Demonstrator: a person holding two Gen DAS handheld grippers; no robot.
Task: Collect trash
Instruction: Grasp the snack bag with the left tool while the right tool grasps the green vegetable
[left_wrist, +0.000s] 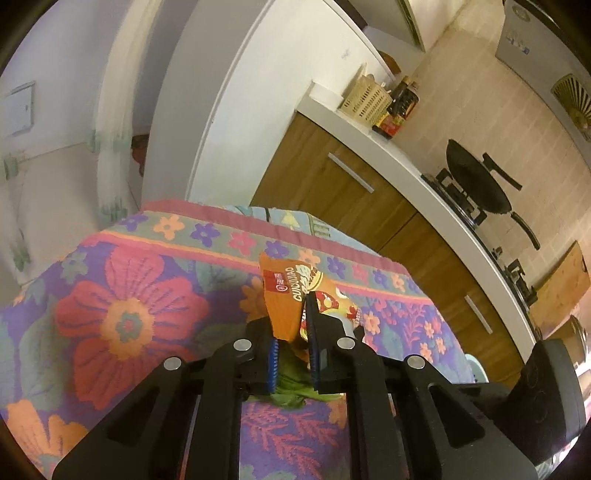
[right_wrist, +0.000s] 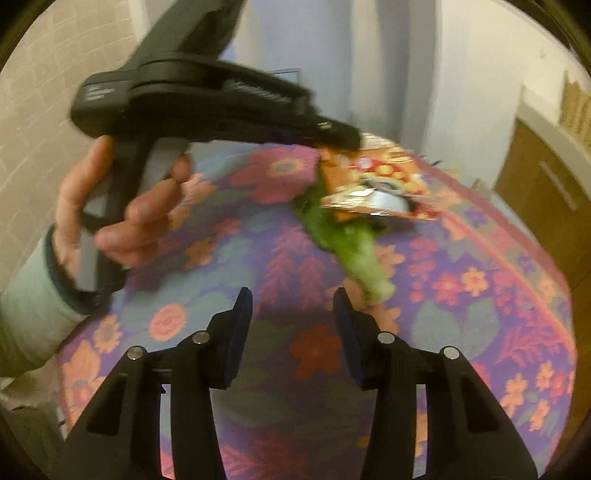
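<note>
An orange snack wrapper (left_wrist: 286, 295) is pinched between the blue pads of my left gripper (left_wrist: 291, 317), which is shut on it just above the flowered tablecloth (left_wrist: 129, 314). A green leafy vegetable scrap (left_wrist: 291, 391) lies on the cloth under that gripper. In the right wrist view the wrapper (right_wrist: 380, 173) hangs from the left gripper (right_wrist: 343, 142), partly over the green scrap (right_wrist: 351, 243). My right gripper (right_wrist: 291, 295) hovers open over the tablecloth (right_wrist: 480, 295), just short of the scrap's near end, with nothing between its fingers.
A person's hand (right_wrist: 122, 206) holds the left gripper's handle. Beyond the table runs a white counter (left_wrist: 369, 147) over wooden cabinets, with a wicker basket (left_wrist: 365, 99), a dark bottle (left_wrist: 402, 103) and a black pan (left_wrist: 476, 181) on a stove.
</note>
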